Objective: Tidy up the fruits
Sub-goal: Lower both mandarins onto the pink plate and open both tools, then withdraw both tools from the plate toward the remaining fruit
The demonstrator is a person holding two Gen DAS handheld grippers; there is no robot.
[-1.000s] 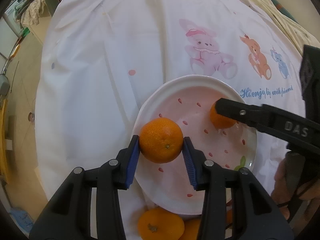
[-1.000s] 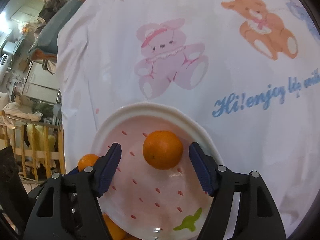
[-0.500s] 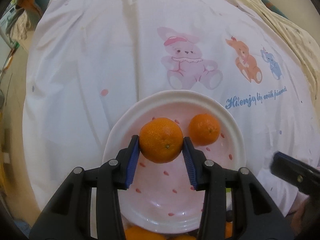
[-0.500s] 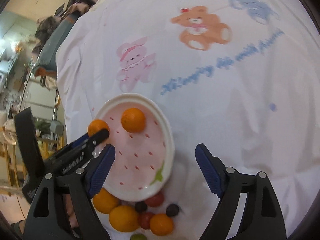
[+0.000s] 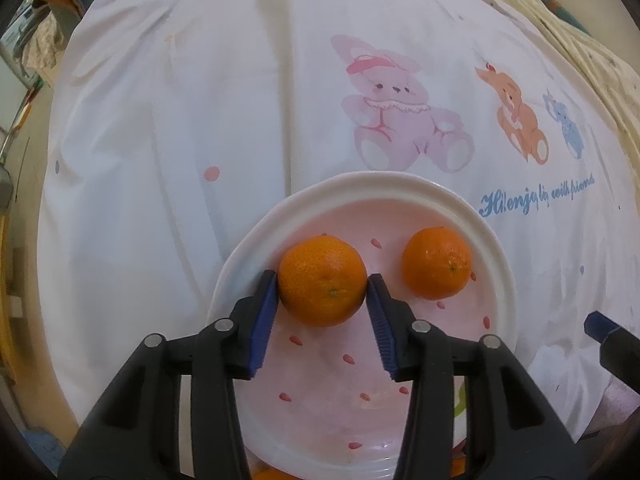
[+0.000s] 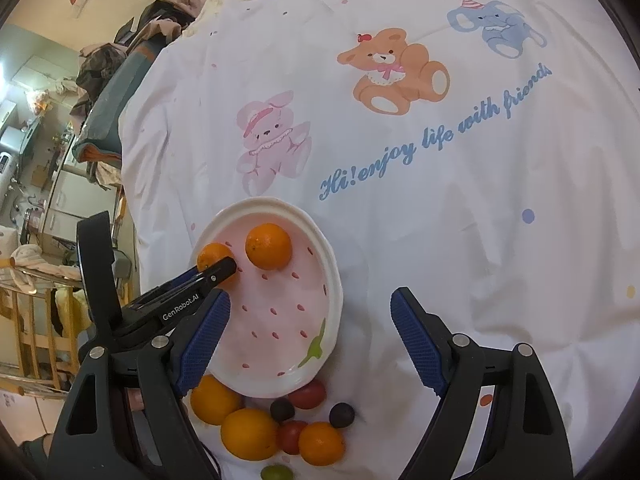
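White cartoon-print bedsheet [image 5: 200, 120], pink plate [image 5: 496, 248] lower centre, left gripper [image 5: 322, 292] jaws clamped on an orange [image 5: 322, 285] over the plate, second orange [image 5: 436, 263] resting on the plate to its right, right gripper [image 6: 310, 330] jaws wide open and empty, loose fruit pile [image 6: 272, 428] at bottom of the right wrist view.

Orange [image 6: 212, 256] at plate's left side: lower half hidden behind left gripper [image 6: 224, 270] finger in the right wrist view. Green fruit [image 6: 275, 472]: cut by bottom edge, kind indeterminable. Loose oranges [image 5: 268, 474] below plate [image 5: 400, 188]: mostly hidden under rim and cut off in the left wrist view; right gripper [image 5: 598, 326] there shows one fingertip only, remainder off-frame.
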